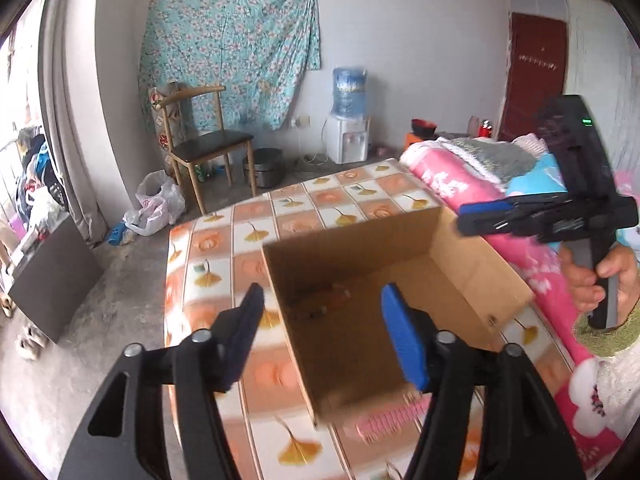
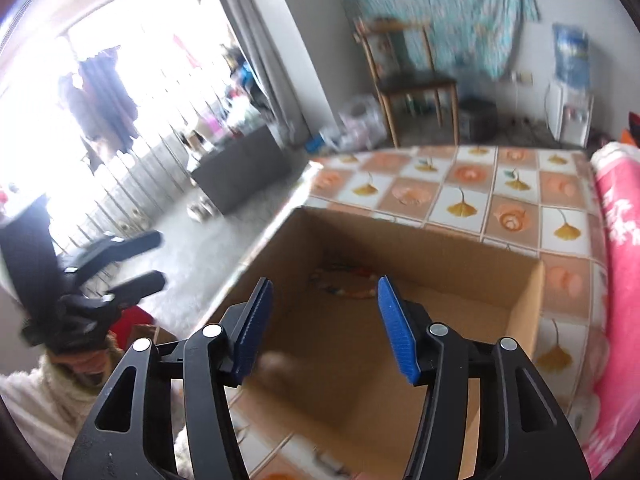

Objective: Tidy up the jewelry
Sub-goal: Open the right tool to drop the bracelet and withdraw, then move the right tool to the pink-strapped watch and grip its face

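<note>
An open cardboard box [image 1: 472,276] stands on the tiled table [image 1: 280,208]; it also shows in the right wrist view [image 2: 460,280]. A beaded bracelet or necklace [image 2: 346,284] lies on the box floor, blurred in the left wrist view [image 1: 324,304]. My left gripper [image 1: 320,312] is open and empty, above the box's near left corner. My right gripper [image 2: 324,304] is open and empty, above the box. In the left wrist view the right gripper [image 1: 472,220] is held at the right over the box's far edge. In the right wrist view the left gripper [image 2: 160,260] is at the left.
A pink comb-like object [image 1: 384,420] lies on the table by the box's near side. Pink bedding [image 1: 460,184] runs along the table's right side. A wooden chair [image 1: 204,140], a water dispenser [image 1: 348,120] and bags stand on the floor beyond.
</note>
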`<state>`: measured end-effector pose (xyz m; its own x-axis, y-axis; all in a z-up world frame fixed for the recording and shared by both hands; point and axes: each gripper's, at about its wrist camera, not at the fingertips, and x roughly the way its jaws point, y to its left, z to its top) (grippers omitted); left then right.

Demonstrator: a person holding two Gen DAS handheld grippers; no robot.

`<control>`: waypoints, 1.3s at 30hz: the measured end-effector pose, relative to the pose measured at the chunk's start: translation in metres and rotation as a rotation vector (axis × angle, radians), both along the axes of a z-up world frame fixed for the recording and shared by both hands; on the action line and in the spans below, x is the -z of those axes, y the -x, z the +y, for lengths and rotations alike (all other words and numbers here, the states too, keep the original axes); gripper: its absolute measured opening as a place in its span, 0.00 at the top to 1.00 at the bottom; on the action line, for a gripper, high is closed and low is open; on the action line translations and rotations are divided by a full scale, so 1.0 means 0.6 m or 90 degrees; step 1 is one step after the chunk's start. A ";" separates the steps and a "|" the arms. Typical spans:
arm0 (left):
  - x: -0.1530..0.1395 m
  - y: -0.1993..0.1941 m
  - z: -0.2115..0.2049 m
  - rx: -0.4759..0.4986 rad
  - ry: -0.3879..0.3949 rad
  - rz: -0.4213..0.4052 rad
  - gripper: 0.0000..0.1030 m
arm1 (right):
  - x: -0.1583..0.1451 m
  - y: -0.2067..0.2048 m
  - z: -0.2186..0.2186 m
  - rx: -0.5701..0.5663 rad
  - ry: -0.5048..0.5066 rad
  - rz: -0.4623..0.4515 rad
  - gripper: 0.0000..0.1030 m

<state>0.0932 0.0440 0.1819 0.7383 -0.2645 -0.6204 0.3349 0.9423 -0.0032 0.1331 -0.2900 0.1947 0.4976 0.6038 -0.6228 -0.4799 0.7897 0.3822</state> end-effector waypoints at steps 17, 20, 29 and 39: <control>0.277 0.088 -0.070 0.002 -0.091 0.076 0.32 | 0.213 0.131 0.067 -0.009 0.187 0.059 0.47; 0.289 0.080 -0.086 0.011 -0.117 0.060 0.32 | 0.225 0.120 0.092 -0.057 0.254 0.030 0.47; 0.323 0.067 -0.096 0.038 -0.129 0.079 0.47 | 0.258 0.101 0.137 -0.163 0.390 0.028 0.47; 0.326 0.058 -0.087 0.049 -0.103 0.091 0.52 | 0.269 0.071 0.176 -0.211 0.418 0.061 0.52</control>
<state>0.0581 -0.0081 -0.0135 0.6217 -0.2051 -0.7559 0.4127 0.9060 0.0937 0.0902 -0.1844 0.0334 0.2791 0.2013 -0.9389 -0.7207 0.6901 -0.0663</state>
